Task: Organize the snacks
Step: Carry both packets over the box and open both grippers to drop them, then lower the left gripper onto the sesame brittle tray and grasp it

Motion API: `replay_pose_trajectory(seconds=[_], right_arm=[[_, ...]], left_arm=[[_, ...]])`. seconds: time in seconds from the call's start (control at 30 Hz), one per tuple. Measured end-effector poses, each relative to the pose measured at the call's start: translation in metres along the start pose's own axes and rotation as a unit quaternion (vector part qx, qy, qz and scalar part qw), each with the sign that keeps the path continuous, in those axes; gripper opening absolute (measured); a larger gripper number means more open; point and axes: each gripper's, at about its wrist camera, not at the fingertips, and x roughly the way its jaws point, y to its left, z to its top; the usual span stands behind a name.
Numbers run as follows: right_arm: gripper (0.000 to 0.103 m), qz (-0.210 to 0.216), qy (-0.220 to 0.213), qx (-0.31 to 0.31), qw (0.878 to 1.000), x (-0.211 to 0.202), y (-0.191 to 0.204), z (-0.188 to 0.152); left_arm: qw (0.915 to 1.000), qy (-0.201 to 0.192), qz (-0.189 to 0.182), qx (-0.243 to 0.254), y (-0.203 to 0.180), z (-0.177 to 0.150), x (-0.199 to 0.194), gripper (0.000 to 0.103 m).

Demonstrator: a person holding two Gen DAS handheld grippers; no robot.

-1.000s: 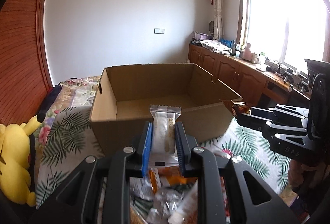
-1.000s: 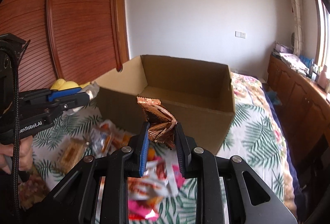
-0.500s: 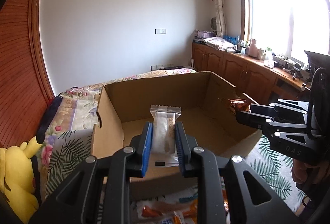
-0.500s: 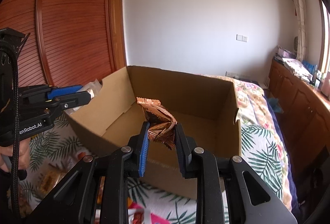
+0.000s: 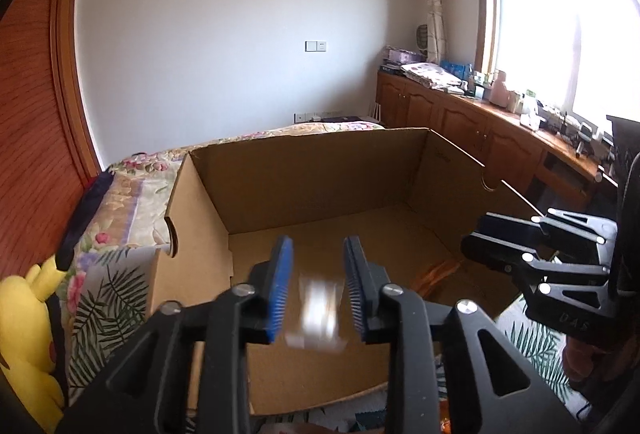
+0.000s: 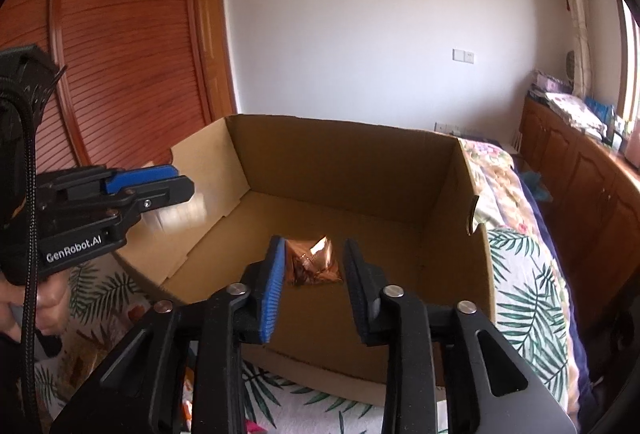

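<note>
An open cardboard box [image 5: 304,186] stands on the bed; it also shows in the right wrist view [image 6: 344,162]. My left gripper [image 5: 318,286] is open above the box, and a clear-wrapped snack [image 5: 318,308] is blurred in mid-fall between its jaws. My right gripper [image 6: 314,274] is open over the box, and a copper foil snack [image 6: 314,262] is dropping or lying on the box floor below it. An orange streak [image 5: 438,270] in the left wrist view is that foil snack. Each gripper shows in the other's view, the right [image 5: 532,250] and the left [image 6: 132,186].
A floral bedspread [image 6: 520,274] surrounds the box. Loose snack packets [image 6: 92,346] lie in front of the box at lower left. A yellow plush toy [image 5: 24,318] lies at the left. Wooden cabinets [image 5: 460,122] line the right wall under the window.
Both grippers have moved forward over the box and opened. The clear-wrapped snack and the copper foil snack have left the jaws and are falling into the box.
</note>
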Motion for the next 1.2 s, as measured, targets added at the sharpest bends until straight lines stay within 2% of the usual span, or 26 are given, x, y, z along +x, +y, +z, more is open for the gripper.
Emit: replay_pose_trajectory(seconds=[0.27, 0.33, 0.37, 0.57, 0.67, 0.8, 1.2], right_arm=[[0.032, -0.002, -0.009, 0.005, 1.0, -0.015, 0.003, -0.003], [0.033, 0.002, -0.01, 0.01, 1.0, -0.023, 0.005, -0.005], [0.033, 0.003, -0.011, 0.012, 1.0, -0.031, 0.008, -0.008], [0.039, 0.005, -0.014, 0.025, 1.0, -0.063, 0.024, -0.028], [0.042, 0.004, -0.012, 0.037, 0.999, -0.076, 0.031, -0.043], [0.044, -0.001, -0.007, 0.046, 0.999, -0.087, 0.039, -0.058], [0.058, -0.009, 0.003, 0.066, 0.998, -0.098, 0.052, -0.103]], left_arm=[[1.0, -0.006, 0.002, -0.007, 0.005, -0.004, -0.016, 0.039], [0.9999, -0.008, -0.001, -0.009, 0.003, -0.007, -0.027, 0.043], [0.9999, -0.01, 0.0, -0.008, 0.002, -0.009, -0.034, 0.049], [0.9999, -0.016, 0.003, -0.004, -0.003, -0.023, -0.073, 0.058], [0.9997, -0.025, 0.003, -0.007, -0.003, -0.035, -0.093, 0.07], [0.9997, -0.022, 0.007, -0.012, 0.0, -0.052, -0.108, 0.071], [0.9979, 0.039, 0.039, -0.035, 0.012, -0.12, -0.11, 0.072]])
